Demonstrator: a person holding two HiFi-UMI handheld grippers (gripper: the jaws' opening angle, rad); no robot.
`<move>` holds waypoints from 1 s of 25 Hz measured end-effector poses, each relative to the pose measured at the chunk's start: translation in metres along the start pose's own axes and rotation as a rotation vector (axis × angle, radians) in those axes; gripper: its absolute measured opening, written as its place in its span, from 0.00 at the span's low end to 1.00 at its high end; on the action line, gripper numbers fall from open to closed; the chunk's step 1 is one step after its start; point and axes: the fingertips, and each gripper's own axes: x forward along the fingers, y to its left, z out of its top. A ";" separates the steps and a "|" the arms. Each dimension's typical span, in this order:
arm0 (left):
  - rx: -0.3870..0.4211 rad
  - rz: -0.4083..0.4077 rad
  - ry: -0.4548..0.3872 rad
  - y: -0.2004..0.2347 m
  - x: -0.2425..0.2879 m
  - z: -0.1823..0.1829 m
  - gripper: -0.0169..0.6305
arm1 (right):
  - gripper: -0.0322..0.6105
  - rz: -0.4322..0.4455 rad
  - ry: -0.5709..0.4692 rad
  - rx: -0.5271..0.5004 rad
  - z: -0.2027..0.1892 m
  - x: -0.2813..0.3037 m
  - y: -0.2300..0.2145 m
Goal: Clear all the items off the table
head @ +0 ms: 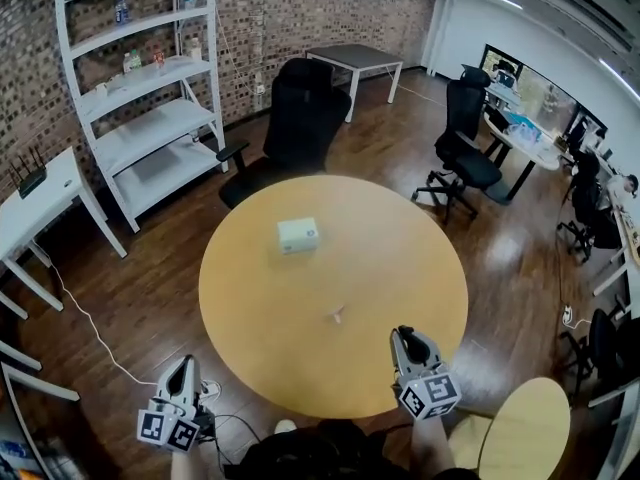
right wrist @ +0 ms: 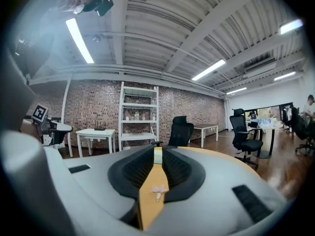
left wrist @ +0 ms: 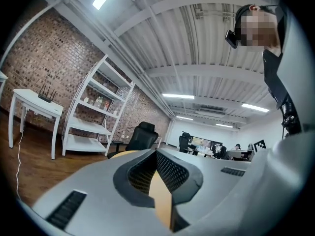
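Note:
A white box (head: 298, 235) lies on the round wooden table (head: 250, 308), left of its middle. A tiny pale scrap (head: 336, 315) lies nearer the front. My right gripper (head: 403, 334) hovers over the table's front right edge; its jaws stand a narrow slit apart with nothing between them. In the right gripper view (right wrist: 158, 151) the scrap (right wrist: 159, 190) and the box (right wrist: 157, 156) show through that slit, further ahead. My left gripper (head: 185, 363) hangs off the table's front left, over the floor. Its jaws (left wrist: 156, 151) meet at the tips, and nothing is held.
A black office chair (head: 300, 118) stands behind the table, another (head: 462, 148) at the back right. White shelving (head: 150, 98) and a white desk (head: 30, 208) line the left wall. A smaller round wooden top (head: 520, 428) sits at the front right. A white cable (head: 90, 323) runs over the floor.

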 end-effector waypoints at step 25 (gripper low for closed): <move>-0.078 0.068 0.277 -0.021 0.069 -0.135 0.01 | 0.42 0.140 0.460 -0.033 -0.171 0.140 0.000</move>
